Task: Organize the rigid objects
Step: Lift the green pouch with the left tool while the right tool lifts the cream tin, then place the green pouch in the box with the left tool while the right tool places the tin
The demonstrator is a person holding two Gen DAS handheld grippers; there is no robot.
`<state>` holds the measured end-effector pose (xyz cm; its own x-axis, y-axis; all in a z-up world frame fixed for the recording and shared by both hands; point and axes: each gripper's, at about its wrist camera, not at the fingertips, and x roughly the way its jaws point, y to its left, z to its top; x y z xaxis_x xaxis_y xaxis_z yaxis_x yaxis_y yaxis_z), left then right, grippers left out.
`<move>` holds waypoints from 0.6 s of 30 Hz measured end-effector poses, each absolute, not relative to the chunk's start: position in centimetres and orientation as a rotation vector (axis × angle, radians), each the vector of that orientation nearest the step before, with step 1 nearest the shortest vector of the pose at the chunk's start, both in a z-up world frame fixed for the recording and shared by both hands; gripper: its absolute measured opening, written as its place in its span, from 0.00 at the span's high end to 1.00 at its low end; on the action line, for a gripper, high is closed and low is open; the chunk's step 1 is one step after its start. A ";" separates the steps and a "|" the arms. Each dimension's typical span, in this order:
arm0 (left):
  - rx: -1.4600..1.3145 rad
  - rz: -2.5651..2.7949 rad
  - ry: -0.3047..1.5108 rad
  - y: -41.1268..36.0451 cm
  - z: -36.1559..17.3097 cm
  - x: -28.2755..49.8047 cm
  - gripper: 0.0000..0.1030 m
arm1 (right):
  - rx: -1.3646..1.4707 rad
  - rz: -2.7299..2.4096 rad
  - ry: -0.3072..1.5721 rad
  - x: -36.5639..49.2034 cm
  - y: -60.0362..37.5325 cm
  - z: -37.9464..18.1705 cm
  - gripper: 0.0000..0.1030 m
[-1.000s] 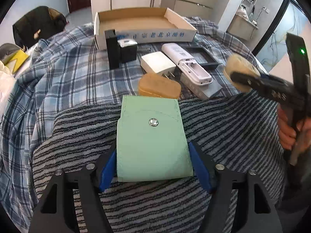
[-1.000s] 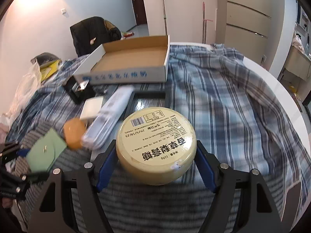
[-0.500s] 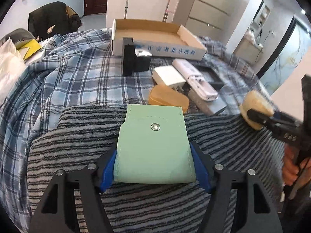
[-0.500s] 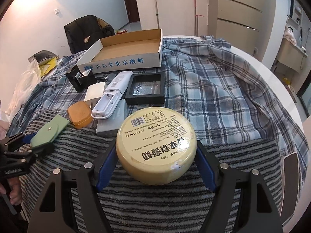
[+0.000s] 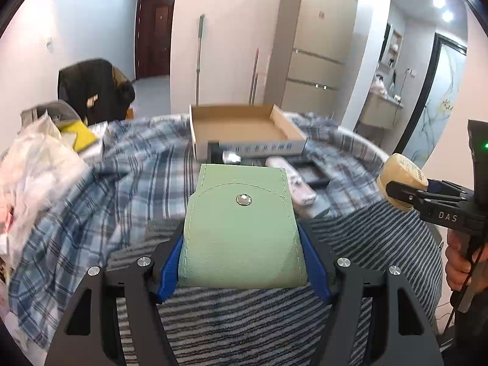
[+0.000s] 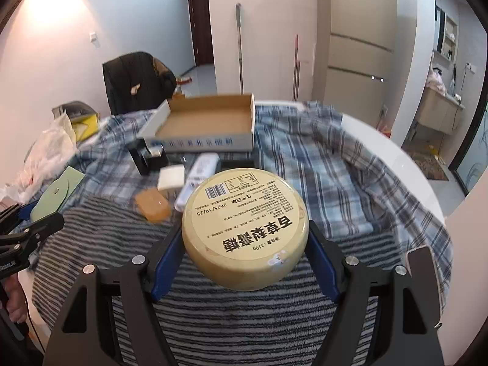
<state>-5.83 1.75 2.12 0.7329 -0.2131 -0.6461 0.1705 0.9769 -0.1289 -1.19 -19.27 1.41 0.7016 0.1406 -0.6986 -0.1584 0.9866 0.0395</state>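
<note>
Box [image 6: 210, 122]: open cardboard tray at the table's far side, interior bare, walls low.

Clutter before the box: black holder [image 6: 148, 157], white adapter [image 6: 171, 177], remote [image 6: 198, 180], black frame [image 5: 308, 170], orange case [image 6: 152, 206], all close together on the plaid cloth [image 6: 308, 164]. Open cloth lies to the right of them; the white table rim [image 6: 396, 158] curves just beyond.

Left gripper [image 5: 244, 262]: clenched on the green pouch [image 5: 242, 228] by its sides, snap flap up, held above the striped towel [image 5: 244, 320].

Right gripper [image 6: 245, 253]: clamped on the yellow tin [image 6: 245, 228], label up, over the same towel.

Change since a second ago: both grippers have risen and tilted up, so each camera takes in more room and less table; pouch and tin now sit higher against the box. Grasps unchanged.

Pose: both grippers level, pointing toward the box, well apart, right hand [image 5: 460, 259] on its handle.
</note>
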 end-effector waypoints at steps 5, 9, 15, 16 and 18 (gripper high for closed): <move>-0.055 -0.199 0.650 1.7 5.6 -3.7 0.31 | -0.032 0.174 0.713 0.2 -18.5 4.6 0.28; -0.072 -0.201 0.596 1.5 9.0 -0.5 0.31 | -0.019 0.169 0.710 3.5 -18.2 6.5 0.28; -0.098 -0.144 0.550 1.5 12.7 6.5 0.31 | 0.008 0.182 0.664 10.2 -17.2 9.7 0.28; -0.107 -0.135 0.544 1.5 13.1 8.0 0.31 | 0.024 0.177 0.656 11.2 -17.1 10.0 0.28; -0.105 -0.111 0.537 1.5 13.5 10.2 0.31 | 0.056 0.181 0.644 13.4 -16.9 10.5 0.28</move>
